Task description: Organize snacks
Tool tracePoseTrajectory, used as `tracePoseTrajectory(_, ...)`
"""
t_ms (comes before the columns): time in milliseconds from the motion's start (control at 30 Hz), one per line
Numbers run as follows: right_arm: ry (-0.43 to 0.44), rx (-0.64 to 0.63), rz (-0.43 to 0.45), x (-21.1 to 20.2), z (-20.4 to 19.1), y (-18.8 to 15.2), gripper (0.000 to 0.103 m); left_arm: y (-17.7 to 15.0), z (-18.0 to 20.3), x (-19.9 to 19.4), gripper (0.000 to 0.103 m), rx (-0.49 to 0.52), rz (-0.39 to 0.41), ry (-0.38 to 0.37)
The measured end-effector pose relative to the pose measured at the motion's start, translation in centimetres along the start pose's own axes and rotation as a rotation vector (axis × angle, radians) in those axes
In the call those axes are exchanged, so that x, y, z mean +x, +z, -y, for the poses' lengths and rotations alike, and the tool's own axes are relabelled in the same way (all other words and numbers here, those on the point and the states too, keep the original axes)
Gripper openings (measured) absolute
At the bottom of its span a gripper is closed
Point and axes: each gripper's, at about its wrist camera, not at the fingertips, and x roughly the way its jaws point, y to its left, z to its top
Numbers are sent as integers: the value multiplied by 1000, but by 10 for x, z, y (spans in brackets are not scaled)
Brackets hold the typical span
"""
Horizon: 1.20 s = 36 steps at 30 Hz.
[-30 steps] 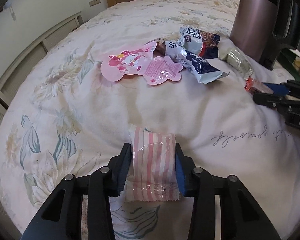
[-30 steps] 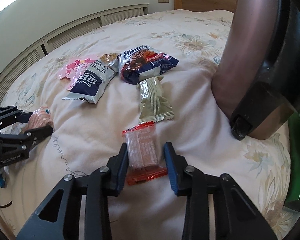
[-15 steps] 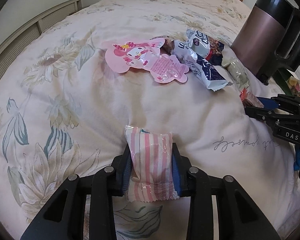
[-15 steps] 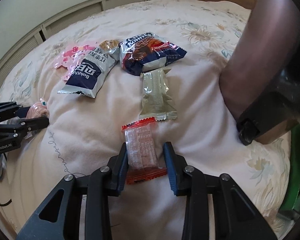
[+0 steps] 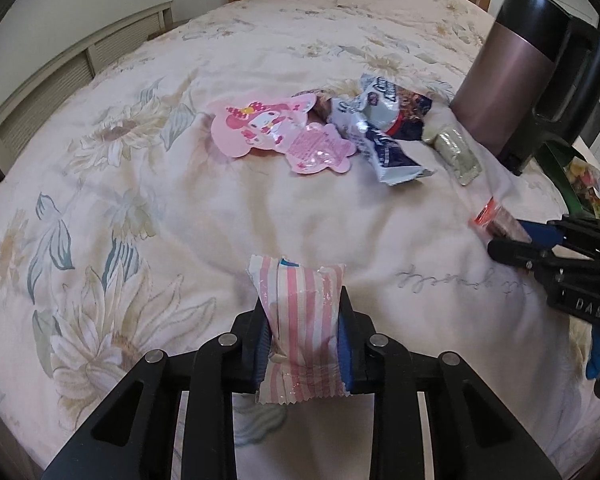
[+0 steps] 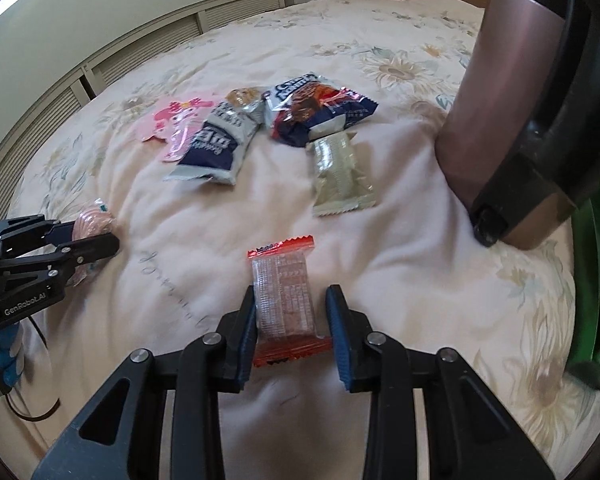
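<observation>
On the floral bedspread [image 6: 400,264] there are 7 snack packets. 5 of them cluster just beside 1 brown-and-black kettle [image 6: 512,92]: 1 pink character-shaped pouch [image 5: 284,136], 1 navy-and-silver bag [image 6: 216,146], 1 dark blue cookie bag [image 6: 320,114], 1 small brownish packet [image 6: 242,97] and 1 olive-green wrapper [image 6: 340,174]. Farther from the kettle are 1 pink-striped packet [image 5: 302,320] and 1 red-edged clear packet [image 6: 285,300]. There are 2 grippers, the left gripper [image 5: 303,340] and the right gripper [image 6: 291,322], each with 2 fingers.

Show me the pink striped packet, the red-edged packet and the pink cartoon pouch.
Pink-and-white striped plastic packet [image 5: 302,312]: left wrist view, its middle.
Clear red-edged snack packet [image 6: 284,300]: right wrist view, its clear centre.
Pink cartoon-character pouch [image 5: 268,130]: left wrist view, the printed face.
</observation>
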Motion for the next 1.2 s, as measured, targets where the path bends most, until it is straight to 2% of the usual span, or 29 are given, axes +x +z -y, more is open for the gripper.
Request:
tracePoseTrajectory(267, -12, 22, 5, -21, -15, -16, 20, -7, 15, -29, 24, 28, 47, 0)
tracePoseTrajectory(633, -52, 85, 60, -72, -18, -50, 20, -16, 32, -84, 24, 72, 116, 10)
tracePoseTrajectory(867, -91, 140, 117, -116, -1, -75, 20, -18, 61, -116, 24, 131, 160, 8)
tracePoseTrajectory(1200, -201, 238, 198, -180, 44, -115, 20, -12, 128, -142, 24, 256, 193, -27)
